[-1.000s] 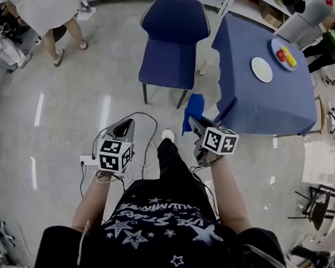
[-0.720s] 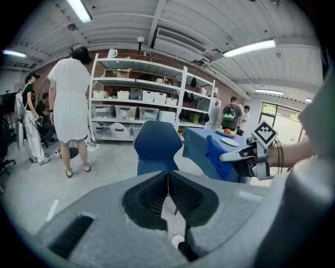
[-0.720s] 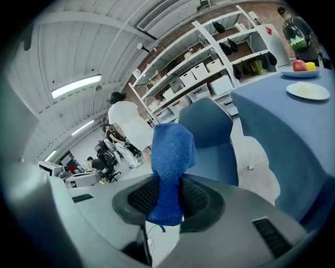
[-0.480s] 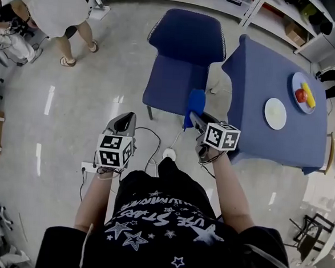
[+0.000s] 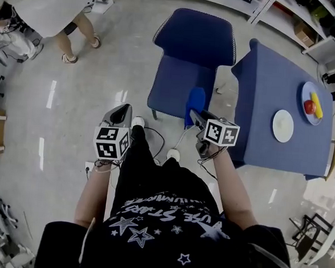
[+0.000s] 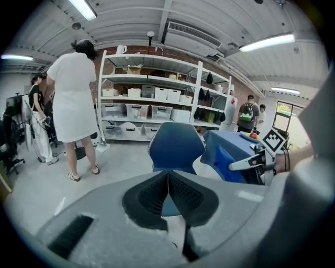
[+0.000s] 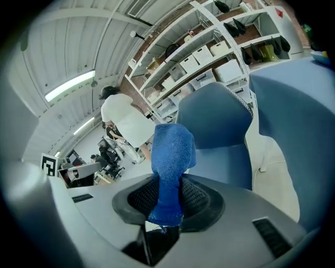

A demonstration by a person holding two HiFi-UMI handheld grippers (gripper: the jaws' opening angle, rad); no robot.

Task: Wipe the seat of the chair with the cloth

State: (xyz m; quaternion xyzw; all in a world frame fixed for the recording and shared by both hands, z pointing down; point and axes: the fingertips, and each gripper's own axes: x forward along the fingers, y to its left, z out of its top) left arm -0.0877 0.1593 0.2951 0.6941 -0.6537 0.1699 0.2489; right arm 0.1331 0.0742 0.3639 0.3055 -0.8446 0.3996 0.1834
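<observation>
A blue chair [image 5: 182, 80] stands ahead on the grey floor, its seat [image 7: 238, 165] bare and facing me. My right gripper [image 5: 196, 116] is shut on a blue cloth [image 7: 170, 167], which sticks up between the jaws and hangs just short of the seat's front right corner. The cloth [image 5: 196, 103] shows in the head view over the seat's edge. My left gripper [image 5: 118, 117] is shut with nothing in it, held to the left of the chair [image 6: 175, 149] and a little back from it.
A table with a blue cover [image 5: 272, 109] stands right of the chair, bearing a white plate [image 5: 283, 125] and a plate of fruit [image 5: 312, 104]. A person in white [image 5: 42, 7] stands at the far left. Cables [image 5: 155, 141] lie on the floor near my feet. Shelves [image 6: 157, 104] line the back wall.
I have stepped closer to the chair. Both grippers moved forward with me, and the cloth now hangs at the seat's front edge.
</observation>
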